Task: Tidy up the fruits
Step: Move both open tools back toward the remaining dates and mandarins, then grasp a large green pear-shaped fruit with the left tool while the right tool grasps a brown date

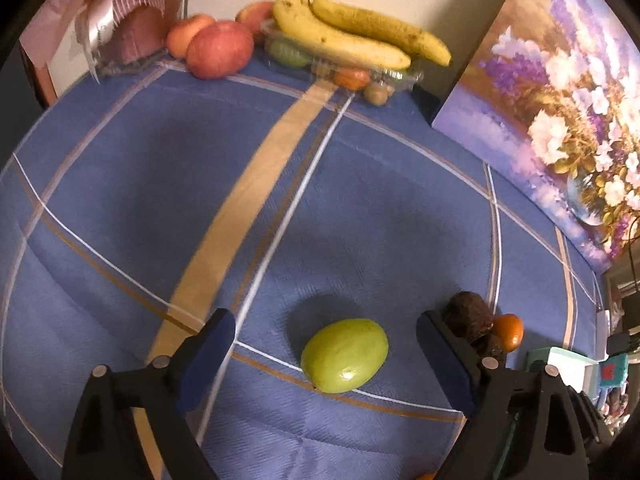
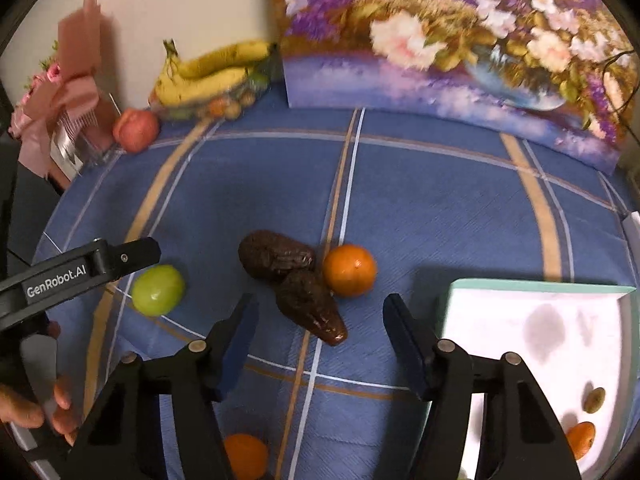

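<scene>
- Hovering with blue-padded black jaws spread wide: left gripper [image 1: 326,364], straddling the smooth oval green fruit [image 1: 345,355] on the blue plaid tablecloth [image 1: 160,200], pads clear of its skin on both sides, nothing grasped.
- Standing partly spread over the cloth: right gripper [image 2: 316,344], the nearer wrinkled dark brown fruit [image 2: 310,308] lying between and just ahead of its pads, untouched, nothing clenched.
- Lying against that one: a second wrinkled dark brown fruit [image 2: 276,258], with a round orange tangerine [image 2: 349,270] just beside both.
- Sitting near the right claw, on its right: a white tray with a pale green rim [image 2: 540,286], already holding a small brownish fruit [image 2: 593,399] and an orange one [image 2: 580,440].
- Resting at the bottom edge, between the right claw's arms: another orange tangerine [image 2: 245,456].
- Waiting at the far end of the table: a yellow banana bunch [image 1: 356,36] atop a clear plastic box [image 1: 400,76], red apples [image 1: 219,54] beside it, a flower painting [image 1: 560,120] leaning on the wall.
- Judging the step: approaching for a double pick, green fruit on the left, brown fruit on the right.
- Calling next for lowering each claw until the pads flank the fruit's middle, closing gently to avoid bruising or rolling, then carrying toward the tray, probably.
</scene>
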Tool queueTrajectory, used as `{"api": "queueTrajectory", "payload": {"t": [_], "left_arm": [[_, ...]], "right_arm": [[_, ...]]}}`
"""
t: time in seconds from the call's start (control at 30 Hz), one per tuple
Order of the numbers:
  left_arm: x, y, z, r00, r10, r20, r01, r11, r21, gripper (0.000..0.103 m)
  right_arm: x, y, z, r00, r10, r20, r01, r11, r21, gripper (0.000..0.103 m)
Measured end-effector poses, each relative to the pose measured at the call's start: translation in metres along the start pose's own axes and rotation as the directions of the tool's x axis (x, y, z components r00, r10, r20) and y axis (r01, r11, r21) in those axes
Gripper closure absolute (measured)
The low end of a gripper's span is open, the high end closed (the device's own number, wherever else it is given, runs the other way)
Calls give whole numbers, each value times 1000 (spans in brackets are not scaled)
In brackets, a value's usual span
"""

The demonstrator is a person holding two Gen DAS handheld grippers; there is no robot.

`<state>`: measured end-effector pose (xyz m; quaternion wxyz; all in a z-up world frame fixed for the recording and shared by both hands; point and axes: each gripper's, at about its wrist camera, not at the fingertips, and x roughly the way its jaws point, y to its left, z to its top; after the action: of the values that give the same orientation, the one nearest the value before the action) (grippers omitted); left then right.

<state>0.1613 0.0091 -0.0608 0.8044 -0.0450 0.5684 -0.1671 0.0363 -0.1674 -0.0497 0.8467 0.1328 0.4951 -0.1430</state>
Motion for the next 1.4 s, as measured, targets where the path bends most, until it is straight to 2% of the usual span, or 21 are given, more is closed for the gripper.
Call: {"api": "queueTrajectory", "payload": {"t": [0.2,0.37,0.5,0.57,0.6,0.87,1.13,1.4], "left_arm": [[21,-8,-3,999,4,-54,-3,1000,18,16],[25,-10,-2,998,27,-56,-25,999,33,18],[24,-10,-1,997,60,-53,-58,997,45,31],[22,-8,-1,998,41,-51,-39,999,35,41],[20,-7,-1,998,29,-51,-27,999,35,52],[18,-7,-2,998,20,-58,-17,999,49,51],[0,-10,-2,999,-17,-43,19,999,40,52],[-38,-17,-3,999,-45,29,44,997,58,52]], "right_arm": [[24,6,-3,999,-12,-48,11,1000,-17,38],[33,6,-4,998,-26,-61,25,1000,-18,39],[36,7,-4,997,-48,-63,46,999,-27,48],[36,8,-4,997,-52,-60,50,998,-34,50],[36,9,-4,997,-51,-58,49,998,-37,53],[33,12,-4,998,-56,-36,54,997,-55,64],[8,6,-5,1000,-13,19,14,1000,-15,64],[-26,-9,-7,997,-6,75,2,999,52,64]]}}
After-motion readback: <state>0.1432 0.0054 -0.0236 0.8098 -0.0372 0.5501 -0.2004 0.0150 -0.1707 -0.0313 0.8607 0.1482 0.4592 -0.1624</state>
